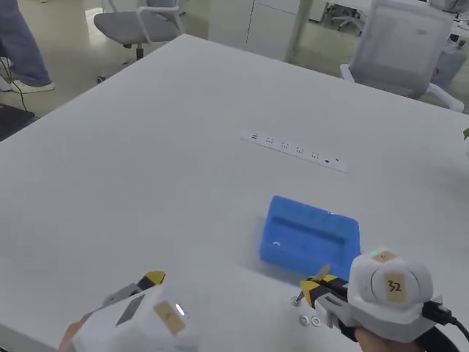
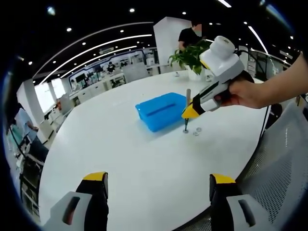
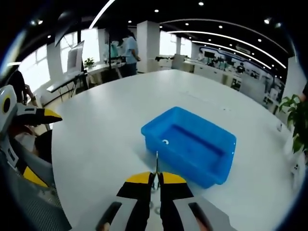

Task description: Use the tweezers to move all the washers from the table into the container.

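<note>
At seven o'clock of the head view the left gripper (image 2: 156, 180) is spread wide, idle. At five o'clock the right gripper (image 3: 156, 177) is clenched on the tweezers (image 3: 157, 163); washers (image 1: 310, 320) lie at six o'clock of the container (image 1: 282, 253). A washer pinched off-centre could be flicked away.

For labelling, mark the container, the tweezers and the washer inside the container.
container (image 3: 192, 169), right gripper view, near outer wall.
tweezers (image 3: 156, 162), right gripper view, shaft above the jaws.
washer (image 3: 165, 142), right gripper view, the ring itself.
</note>
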A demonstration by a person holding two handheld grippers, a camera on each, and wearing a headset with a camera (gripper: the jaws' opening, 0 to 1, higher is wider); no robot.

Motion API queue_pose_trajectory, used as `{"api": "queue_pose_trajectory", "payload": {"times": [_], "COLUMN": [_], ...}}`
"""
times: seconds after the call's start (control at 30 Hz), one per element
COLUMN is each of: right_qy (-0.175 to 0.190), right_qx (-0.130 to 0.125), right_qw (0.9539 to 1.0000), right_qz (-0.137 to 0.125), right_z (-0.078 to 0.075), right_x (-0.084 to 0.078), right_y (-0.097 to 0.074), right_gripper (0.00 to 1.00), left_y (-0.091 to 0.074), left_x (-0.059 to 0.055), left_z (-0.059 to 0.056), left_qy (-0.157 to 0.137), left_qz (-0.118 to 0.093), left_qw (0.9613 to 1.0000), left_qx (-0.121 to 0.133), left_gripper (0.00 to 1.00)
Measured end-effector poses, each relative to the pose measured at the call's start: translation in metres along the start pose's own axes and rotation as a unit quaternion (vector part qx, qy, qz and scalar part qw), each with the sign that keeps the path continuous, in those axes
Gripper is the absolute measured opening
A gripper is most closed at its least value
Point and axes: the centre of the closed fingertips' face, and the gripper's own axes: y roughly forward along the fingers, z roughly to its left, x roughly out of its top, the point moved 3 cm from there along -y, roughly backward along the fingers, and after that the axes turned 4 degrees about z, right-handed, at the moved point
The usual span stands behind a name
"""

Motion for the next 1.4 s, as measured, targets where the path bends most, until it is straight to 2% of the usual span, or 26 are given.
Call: {"api": "queue_pose_trajectory", "payload": {"times": [0.33,0.87,1.03,1.4], "right_qy": [0.016,0.006,0.012,0.020], "right_qx": [0.000,0.002,0.001,0.003], "right_qw": [0.9999,0.9999,0.9997,0.9998], "right_qz": [0.003,0.016,0.020,-0.009], "right_z": [-0.001,0.000,-0.005,-0.008], "right_x": [0.002,0.005,0.005,0.022], "right_y": [0.002,0.005,0.004,-0.014], "right_gripper": [0.02,0.02,0.02,0.02], "left_y": [0.001,0.000,0.000,0.001], "left_x": [-0.001,-0.001,-0.002,-0.003], "left_z": [-0.001,0.000,-0.001,-0.001], "left_qy": [0.002,0.003,0.006,0.010], "left_qz": [0.004,0.003,0.005,0.008], "left_qw": [1.0000,1.0000,1.0000,0.9999], "left_qx": [-0.002,0.002,-0.001,-0.001], "left_gripper": [0.89,0.88,0.87,0.87]}}
